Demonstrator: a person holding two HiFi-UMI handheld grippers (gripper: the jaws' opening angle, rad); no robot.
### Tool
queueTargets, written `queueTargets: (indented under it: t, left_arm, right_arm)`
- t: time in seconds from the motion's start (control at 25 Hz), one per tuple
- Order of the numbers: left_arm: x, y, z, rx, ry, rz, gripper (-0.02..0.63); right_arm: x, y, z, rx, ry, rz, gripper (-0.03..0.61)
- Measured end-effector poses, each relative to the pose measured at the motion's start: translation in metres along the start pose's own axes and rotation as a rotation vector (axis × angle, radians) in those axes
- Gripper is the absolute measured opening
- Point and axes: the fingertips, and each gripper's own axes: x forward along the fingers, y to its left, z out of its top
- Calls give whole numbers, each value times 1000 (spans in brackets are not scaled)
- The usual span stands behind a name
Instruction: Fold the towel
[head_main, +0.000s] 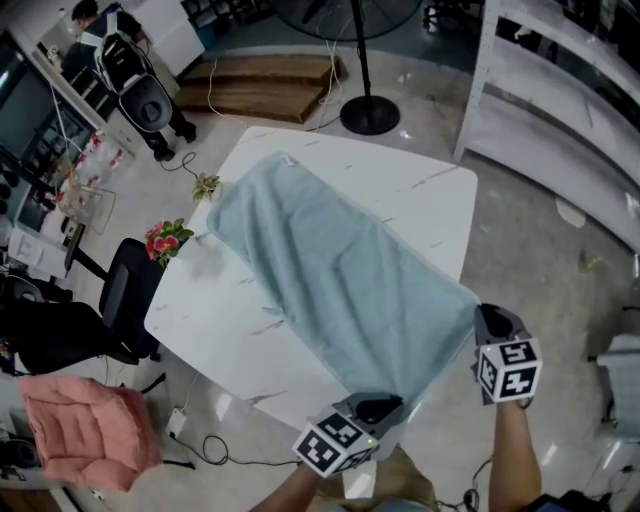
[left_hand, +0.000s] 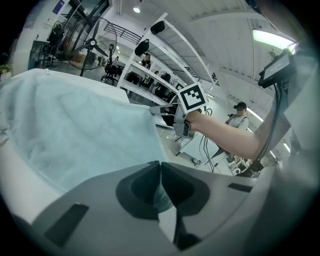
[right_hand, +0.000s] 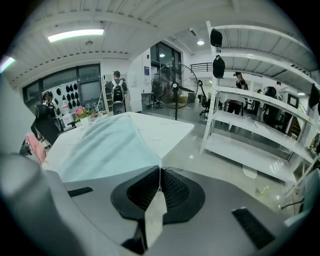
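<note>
A pale blue towel (head_main: 330, 270) lies spread on the white marble-patterned desk (head_main: 420, 200), running from the upper left of the head view down to the lower right. Its near edge hangs past the desk's corner, stretched between the two grippers. The left gripper (head_main: 375, 410), at the bottom centre, has its fingers pressed together on one near corner; blue cloth shows pinched between them in its own view. The right gripper (head_main: 490, 325), at the right, has its fingers closed tight on the other near corner, the cloth running up to their tips. At the left edge of the desk stands a small bunch of flowers (head_main: 165, 240), with a black office chair (head_main: 125, 300) beside it and a pink cushion (head_main: 85, 430) on the floor at lower left.
</note>
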Motion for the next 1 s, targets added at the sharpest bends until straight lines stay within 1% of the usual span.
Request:
queueTargets:
  t: [0.44, 0.56, 0.72, 0.8, 0.88, 0.92, 1.0]
  left_arm:
    - [28, -29, 10, -22, -17, -4, 18]
    - [31, -32, 9, -28, -3, 1, 18]
    - [36, -31, 1, -35, 44, 10, 25]
    - [38, -31, 1, -13, 43, 10, 172]
    - [36, -33, 2, 8, 36, 8, 223]
    - [34, -33, 3, 15, 30, 7, 230]
    - [27, -33, 8, 23, 7, 3, 235]
  right_arm:
    - [-1, -27, -18, -15, 19, -3, 25]
    - [1, -31, -24, -16, 32, -1, 26]
    - [6, -31, -29, -8, 33, 4, 26]
    - [11, -29, -33, -5, 36, 11, 29]
    - [18, -25, -39, 2, 43, 27, 42]
    - [21, -23, -42, 11, 48, 42, 61]
    - [26, -17, -42, 45, 41, 79, 145]
